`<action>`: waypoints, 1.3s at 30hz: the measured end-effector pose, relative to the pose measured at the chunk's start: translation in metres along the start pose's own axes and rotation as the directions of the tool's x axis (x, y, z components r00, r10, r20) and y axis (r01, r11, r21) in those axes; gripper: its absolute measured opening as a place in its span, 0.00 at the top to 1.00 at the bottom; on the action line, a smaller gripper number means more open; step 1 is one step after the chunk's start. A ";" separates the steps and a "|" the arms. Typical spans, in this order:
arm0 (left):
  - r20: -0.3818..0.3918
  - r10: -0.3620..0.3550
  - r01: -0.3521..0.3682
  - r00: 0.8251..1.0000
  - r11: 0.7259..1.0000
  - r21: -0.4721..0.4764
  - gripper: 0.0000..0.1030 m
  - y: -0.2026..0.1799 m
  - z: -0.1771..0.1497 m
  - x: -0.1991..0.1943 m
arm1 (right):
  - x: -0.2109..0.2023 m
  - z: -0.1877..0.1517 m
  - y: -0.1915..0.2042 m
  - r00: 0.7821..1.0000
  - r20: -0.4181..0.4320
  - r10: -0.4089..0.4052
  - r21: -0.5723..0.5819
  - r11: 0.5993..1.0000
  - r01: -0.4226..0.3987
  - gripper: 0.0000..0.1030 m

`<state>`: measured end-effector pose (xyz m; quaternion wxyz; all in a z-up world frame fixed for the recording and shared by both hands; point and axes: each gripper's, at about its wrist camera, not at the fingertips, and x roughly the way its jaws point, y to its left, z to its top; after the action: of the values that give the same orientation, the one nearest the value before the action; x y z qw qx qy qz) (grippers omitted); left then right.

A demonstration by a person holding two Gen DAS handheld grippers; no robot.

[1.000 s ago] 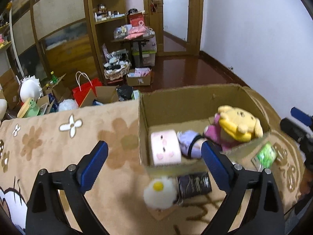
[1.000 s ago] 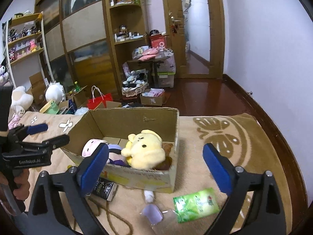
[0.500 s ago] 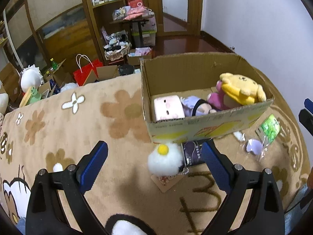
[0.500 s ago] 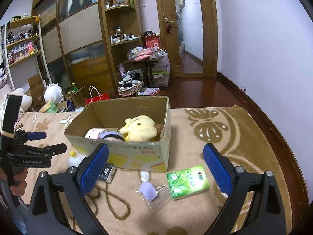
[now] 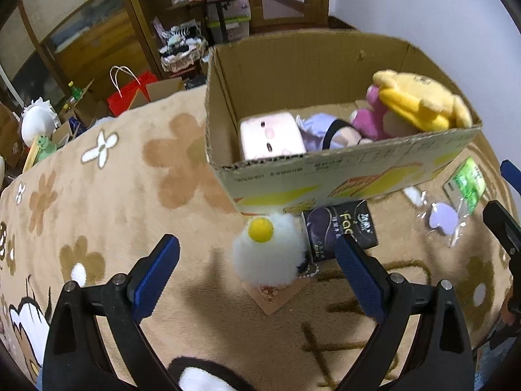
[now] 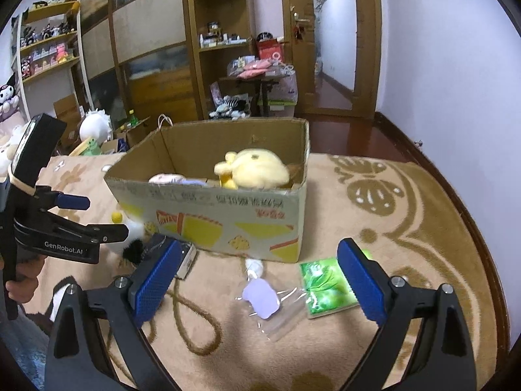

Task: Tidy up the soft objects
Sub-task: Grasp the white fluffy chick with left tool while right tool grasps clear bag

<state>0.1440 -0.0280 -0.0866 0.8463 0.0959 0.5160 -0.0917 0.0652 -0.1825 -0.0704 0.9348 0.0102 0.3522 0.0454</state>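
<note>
Left gripper (image 5: 257, 255) is standing fully spread, its blue pads (image 5: 156, 273) flanking the white pompom plush (image 5: 268, 254) without touching it; nothing is being held. The plush is lying on the tan blanket (image 5: 107, 195) at roughly twelve o'clock from the gripper, just in front of the cardboard box (image 5: 342, 176) and touching, or nearly touching, its near wall. A yellow ball (image 5: 260, 229) is sitting on top of it, and a dark packet (image 5: 340, 231) is lying just beside it at three o'clock.

By appearance the plush is very light, fluffy and highly compressible, so the pads are likely to be sinking well in before gaining purchase. It is not fragile. The best hold appears to be across the round body at its widest part, below the yellow ball. A card tag (image 5: 276, 296) and something dark are showing under it at five o'clock; whether these are attached cannot be confirmed from this view.

Right gripper (image 6: 257, 277) is likewise standing wide apart and empty, hanging over a small lilac item in a clear bag (image 6: 260, 296), with a green packet (image 6: 329, 283) at three o'clock of it. The box is already holding a yellow plush (image 6: 257, 171), a pink square plush (image 5: 270, 135) and others.
</note>
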 end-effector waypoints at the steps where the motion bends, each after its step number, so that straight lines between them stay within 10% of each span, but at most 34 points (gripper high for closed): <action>1: -0.010 0.003 -0.003 1.000 1.000 0.001 0.07 -0.001 0.000 0.004 | 0.003 -0.002 0.000 1.000 -0.007 0.005 0.002 1.000 -0.005 0.07; 26: -0.131 -0.061 0.053 0.989 0.996 -0.071 0.08 0.013 0.003 0.049 | 0.071 -0.029 0.008 0.981 -0.188 0.048 -0.021 0.998 -0.053 0.27; 39: -0.135 -0.171 0.150 0.976 0.976 -0.155 0.31 0.029 0.006 0.058 | 0.071 -0.044 0.010 0.970 -0.242 0.039 -0.019 0.999 -0.045 0.28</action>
<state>0.1822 -0.0050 -0.1339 0.8001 -0.0010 0.5887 -0.1151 0.0883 -0.1663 -0.1497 0.8840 0.0007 0.4622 0.0702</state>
